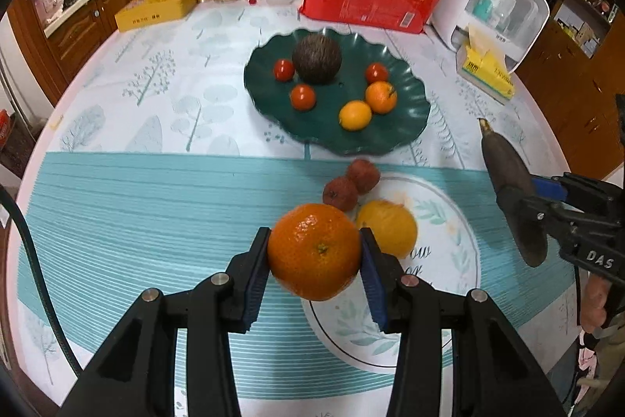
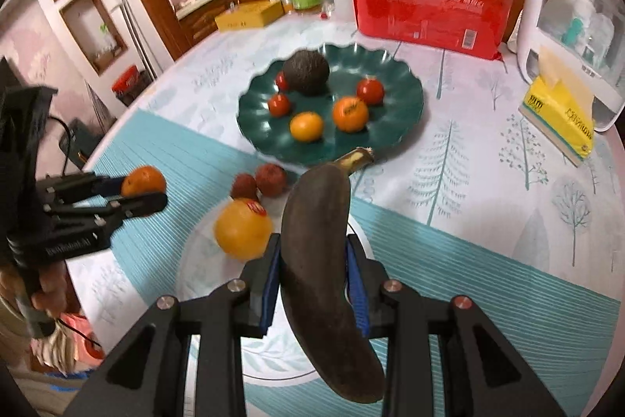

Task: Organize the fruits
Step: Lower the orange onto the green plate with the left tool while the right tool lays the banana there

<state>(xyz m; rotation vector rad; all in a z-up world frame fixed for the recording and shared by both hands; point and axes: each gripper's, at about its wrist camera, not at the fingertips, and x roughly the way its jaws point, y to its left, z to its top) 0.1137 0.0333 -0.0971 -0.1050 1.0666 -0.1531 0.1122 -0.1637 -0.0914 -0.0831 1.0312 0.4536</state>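
Fruit sits on the green plate (image 1: pixel 414 112), an avocado (image 1: pixel 317 58) largest among small tomatoes. The right gripper (image 2: pixel 314 284) clamps a blackened banana (image 2: pixel 324 260) above the white plate (image 2: pixel 195 260). The left gripper (image 1: pixel 314 256) squeezes an orange (image 1: pixel 314 251), lifted clear of the table.

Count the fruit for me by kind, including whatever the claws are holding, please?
Oranges and tangerines: 4
Cherry tomatoes: 3
Lychees: 2
Avocado: 1
Banana: 1
Total: 11
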